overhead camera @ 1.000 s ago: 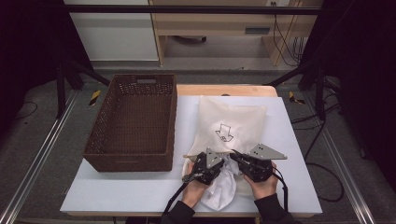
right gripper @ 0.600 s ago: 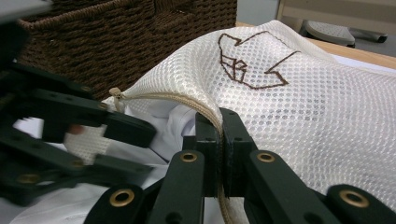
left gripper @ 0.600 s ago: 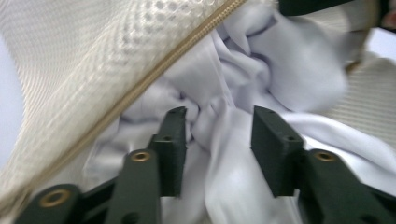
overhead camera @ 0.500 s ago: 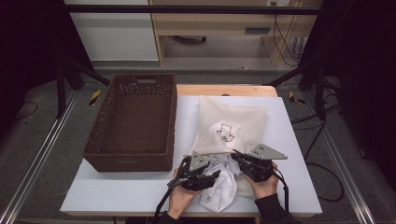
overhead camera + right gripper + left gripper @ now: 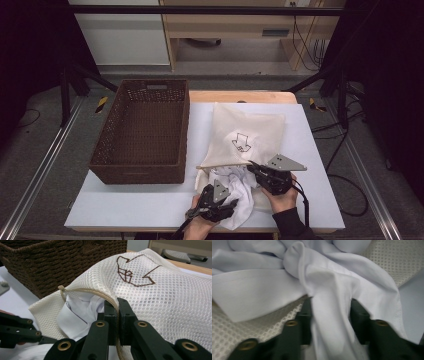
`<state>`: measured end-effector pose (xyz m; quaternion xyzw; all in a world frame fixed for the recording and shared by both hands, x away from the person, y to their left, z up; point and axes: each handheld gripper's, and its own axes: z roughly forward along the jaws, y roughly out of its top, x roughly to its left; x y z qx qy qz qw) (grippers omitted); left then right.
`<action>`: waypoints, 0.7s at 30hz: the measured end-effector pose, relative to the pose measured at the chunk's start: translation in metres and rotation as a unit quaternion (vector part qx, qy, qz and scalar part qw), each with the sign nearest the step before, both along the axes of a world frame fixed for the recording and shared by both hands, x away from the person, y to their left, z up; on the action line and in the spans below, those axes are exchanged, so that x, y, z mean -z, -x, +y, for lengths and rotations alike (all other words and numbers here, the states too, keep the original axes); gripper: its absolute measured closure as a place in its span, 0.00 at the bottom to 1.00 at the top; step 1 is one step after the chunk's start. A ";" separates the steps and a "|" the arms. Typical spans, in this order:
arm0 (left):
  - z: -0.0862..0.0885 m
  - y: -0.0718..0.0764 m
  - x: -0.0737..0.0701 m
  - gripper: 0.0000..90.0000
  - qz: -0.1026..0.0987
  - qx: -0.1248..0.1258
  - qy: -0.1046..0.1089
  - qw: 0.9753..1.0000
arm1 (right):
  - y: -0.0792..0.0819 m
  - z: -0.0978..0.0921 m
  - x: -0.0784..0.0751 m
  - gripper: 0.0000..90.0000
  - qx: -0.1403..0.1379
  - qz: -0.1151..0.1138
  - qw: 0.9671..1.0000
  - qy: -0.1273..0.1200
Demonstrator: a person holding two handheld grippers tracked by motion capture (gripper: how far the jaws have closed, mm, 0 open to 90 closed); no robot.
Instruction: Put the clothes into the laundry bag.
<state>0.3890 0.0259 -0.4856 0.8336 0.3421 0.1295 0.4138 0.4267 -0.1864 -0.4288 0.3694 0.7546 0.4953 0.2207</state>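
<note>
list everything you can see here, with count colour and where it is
mesh laundry bag: 1, cream with a brown arrow mark, on the table right of the basket, zipper edge open toward the person
white garment: 1, white, crumpled, partly inside the bag's opening and spilling onto the near table edge
wicker basket: 1, dark brown, left half of the table
table: 1, white top, under everything
left gripper: 1, black, near edge, fingers shut on a fold of the white garment
right gripper: 1, black with grey plate, fingers shut on the bag's zipper edge
hands: 2, at the bottom edge, one holding each gripper
</note>
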 end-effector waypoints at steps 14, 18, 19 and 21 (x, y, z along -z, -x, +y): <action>-0.007 -0.030 -0.038 0.91 -0.075 -0.022 0.071 0.994 | 0.001 0.002 -0.004 0.97 -0.005 -0.002 1.000 -0.004; -0.020 -0.054 -0.024 0.91 -0.078 -0.036 0.068 0.994 | 0.003 0.002 -0.007 0.97 -0.007 -0.005 1.000 -0.008; -0.023 -0.059 -0.020 0.91 -0.079 -0.041 0.069 0.994 | 0.003 0.001 -0.007 0.97 -0.008 -0.005 1.000 -0.010; -0.028 -0.066 -0.014 0.91 -0.085 -0.054 0.066 0.993 | 0.004 0.001 -0.009 0.97 -0.009 -0.008 1.000 -0.015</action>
